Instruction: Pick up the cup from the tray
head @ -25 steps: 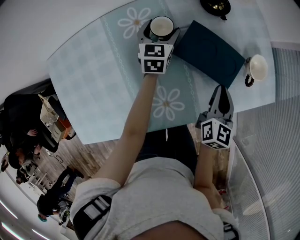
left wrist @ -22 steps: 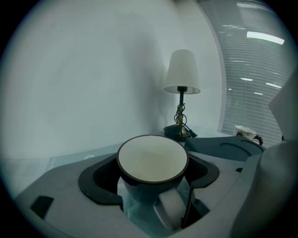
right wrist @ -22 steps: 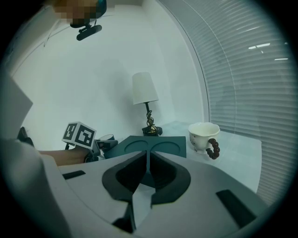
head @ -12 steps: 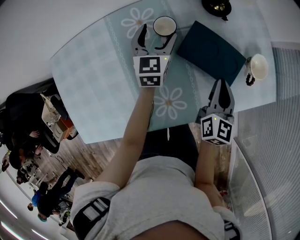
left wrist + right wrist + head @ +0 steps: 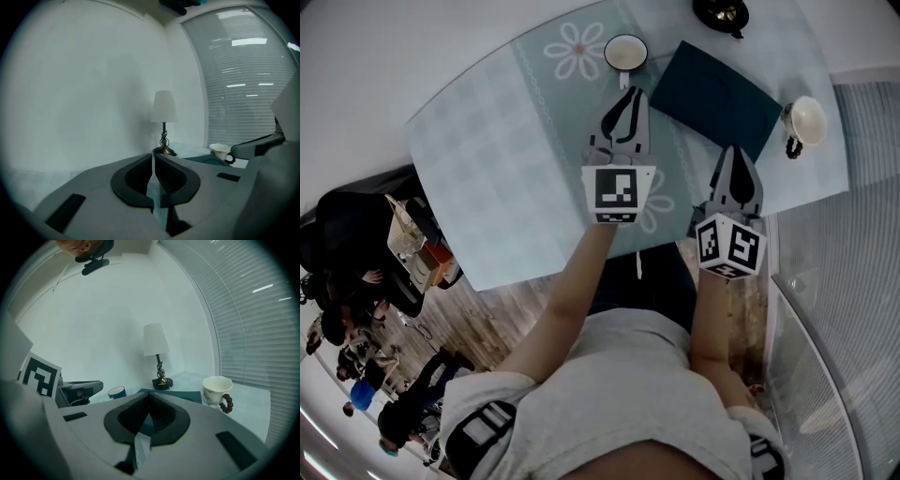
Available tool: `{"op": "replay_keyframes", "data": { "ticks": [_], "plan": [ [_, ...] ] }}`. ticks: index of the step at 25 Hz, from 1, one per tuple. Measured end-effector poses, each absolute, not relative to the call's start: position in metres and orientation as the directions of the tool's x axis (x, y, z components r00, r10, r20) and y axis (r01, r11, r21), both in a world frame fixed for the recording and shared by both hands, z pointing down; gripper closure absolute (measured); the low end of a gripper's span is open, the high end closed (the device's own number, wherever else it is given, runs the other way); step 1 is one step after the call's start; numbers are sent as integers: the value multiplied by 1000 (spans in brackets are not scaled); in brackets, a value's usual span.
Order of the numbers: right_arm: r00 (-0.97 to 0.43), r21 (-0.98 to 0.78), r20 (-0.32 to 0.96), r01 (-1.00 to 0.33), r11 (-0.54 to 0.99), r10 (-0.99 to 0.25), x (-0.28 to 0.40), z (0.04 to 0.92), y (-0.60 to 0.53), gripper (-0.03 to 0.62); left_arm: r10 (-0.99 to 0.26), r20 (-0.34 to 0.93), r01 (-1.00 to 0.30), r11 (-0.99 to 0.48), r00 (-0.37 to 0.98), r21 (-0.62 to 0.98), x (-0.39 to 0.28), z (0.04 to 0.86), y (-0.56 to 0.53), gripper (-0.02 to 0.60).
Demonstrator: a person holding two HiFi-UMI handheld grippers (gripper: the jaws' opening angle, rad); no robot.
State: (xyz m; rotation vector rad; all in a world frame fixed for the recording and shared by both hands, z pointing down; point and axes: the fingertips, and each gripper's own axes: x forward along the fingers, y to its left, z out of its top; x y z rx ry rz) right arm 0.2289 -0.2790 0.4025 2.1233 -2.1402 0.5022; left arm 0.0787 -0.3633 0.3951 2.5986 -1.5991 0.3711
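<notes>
Two cups: one blue-walled cup with a white inside [image 5: 625, 52] and one white scalloped cup with a dark beaded handle [image 5: 806, 120]. One dark teal rectangular tray [image 5: 720, 98]. One table lamp with a white shade [image 5: 163, 107]. One pale blue checked tablecloth [image 5: 506, 150], printed with two flowers: a white daisy print [image 5: 578, 49] and a second daisy print [image 5: 660, 212], half covered. Two grippers: the left gripper [image 5: 625, 101], its jaws just closing on nothing, and the right gripper [image 5: 735, 155].
</notes>
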Motion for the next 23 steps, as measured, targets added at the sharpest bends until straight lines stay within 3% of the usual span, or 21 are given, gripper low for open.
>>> {"op": "replay_keyframes", "data": {
  "ticks": [23],
  "plan": [
    [-8,-115,203,-993,-16,-979,215,353,-261,586,-799,198,-815,-580,568,-5,123,350,-301,574]
  ]
}}
